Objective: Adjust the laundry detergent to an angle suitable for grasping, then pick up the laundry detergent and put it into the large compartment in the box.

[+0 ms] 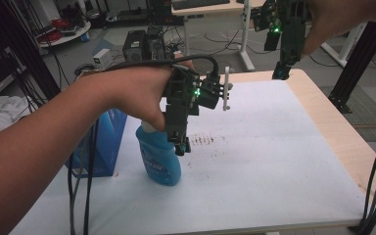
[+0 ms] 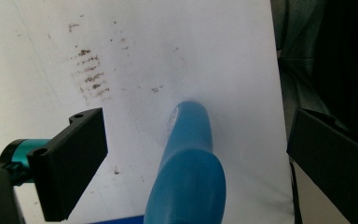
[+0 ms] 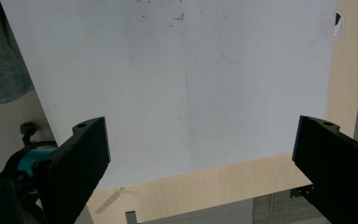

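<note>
White mat (image 1: 274,161); left tongs (image 2: 196,154) wide, straddling blue bottle (image 2: 189,172), seemingly untouched.

left hand (image 1: 137,93) holds left gripper (image 1: 180,144) pointing down, tip just beside the upper part of a blue bottle (image 1: 160,159) standing upright on the white mat (image 1: 274,156). blue box (image 1: 105,142) stands just left of the bottle, at the mat's left edge. brown smudges (image 1: 203,140) on the mat right of the gripper. right gripper (image 1: 281,73) is raised over the table's (image 1: 333,127) far edge. jaw gaps unclear.
</note>
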